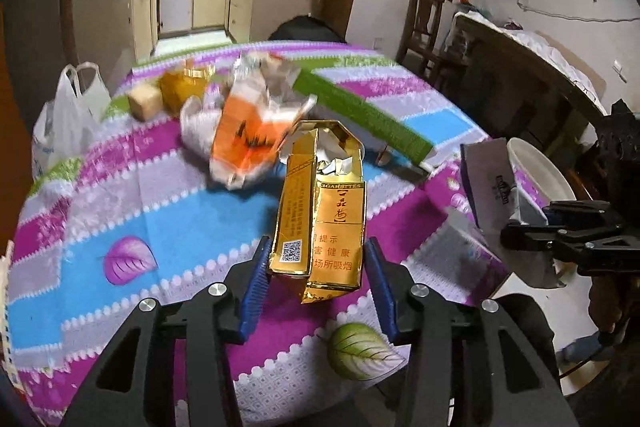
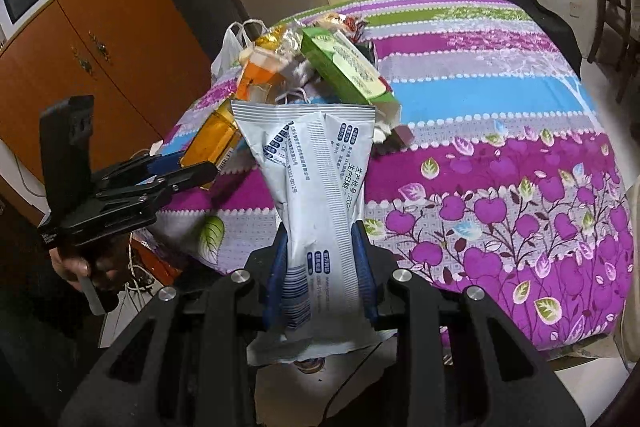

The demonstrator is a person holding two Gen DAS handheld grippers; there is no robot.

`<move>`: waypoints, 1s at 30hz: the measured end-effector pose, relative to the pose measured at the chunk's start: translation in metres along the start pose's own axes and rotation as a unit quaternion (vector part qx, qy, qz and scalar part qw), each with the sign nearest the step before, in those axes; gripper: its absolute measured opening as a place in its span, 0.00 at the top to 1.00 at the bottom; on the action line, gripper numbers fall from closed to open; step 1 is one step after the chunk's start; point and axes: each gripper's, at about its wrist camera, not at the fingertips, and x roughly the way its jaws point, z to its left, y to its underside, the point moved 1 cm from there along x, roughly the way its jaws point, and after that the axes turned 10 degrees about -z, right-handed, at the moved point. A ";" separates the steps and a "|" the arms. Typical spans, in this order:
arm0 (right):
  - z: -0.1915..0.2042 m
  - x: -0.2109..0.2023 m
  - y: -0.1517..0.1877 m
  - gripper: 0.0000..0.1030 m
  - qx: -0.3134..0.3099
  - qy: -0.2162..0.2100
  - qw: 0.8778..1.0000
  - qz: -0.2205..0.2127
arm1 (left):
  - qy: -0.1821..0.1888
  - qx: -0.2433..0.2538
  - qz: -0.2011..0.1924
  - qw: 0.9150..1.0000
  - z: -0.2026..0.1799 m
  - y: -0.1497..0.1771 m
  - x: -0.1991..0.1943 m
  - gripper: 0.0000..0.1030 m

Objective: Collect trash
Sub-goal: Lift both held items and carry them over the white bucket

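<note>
Left wrist view: my left gripper (image 1: 316,267) holds a gold cigarette pack (image 1: 320,211) upright over the striped cloth (image 1: 160,215) on the surface, jaws clenched on its lower sides, its torn lid gaping at the top. Just behind the pack lies a blurred orange wrapper (image 1: 248,135), crumpled over white paper (image 1: 196,127). Behind the pack and to its right, a long green box (image 1: 360,111) lies aslant. Farther back, left of the pack, stand a tan block (image 1: 145,99) and a yellow packet (image 1: 185,89). A white bag (image 1: 64,119) hangs at the surface's left rim, well apart from the pack. To the pack's right, past the rim, my right gripper (image 1: 520,223) holds a white pouch (image 1: 492,183) before a white bin (image 1: 540,171).

Right wrist view: my right gripper (image 2: 320,267) has its jaws clenched on the pouch (image 2: 316,179), which stands up and fans out wide at the top, blue print down its back. Left of the pouch, my left gripper (image 2: 188,171) grips the pack (image 2: 212,143) off the near rim. Behind the pouch, the green box (image 2: 344,67), the orange wrapper (image 2: 256,75) and the white bag (image 2: 230,47) crowd the surface's far left side.
</note>
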 end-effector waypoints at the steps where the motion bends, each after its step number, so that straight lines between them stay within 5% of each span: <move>1: 0.000 -0.004 -0.003 0.72 0.001 -0.001 1.000 -0.005 | -0.001 0.003 -0.006 1.000 -0.002 -0.004 -0.003 0.54; 20: -0.003 -0.065 -0.041 0.72 -0.012 0.025 0.996 -0.088 | 0.012 0.040 -0.077 0.996 -0.048 -0.071 -0.047 0.55; 30: -0.053 -0.157 -0.061 0.72 0.008 0.121 0.980 -0.160 | 0.090 0.095 -0.101 0.986 -0.132 -0.127 -0.037 0.55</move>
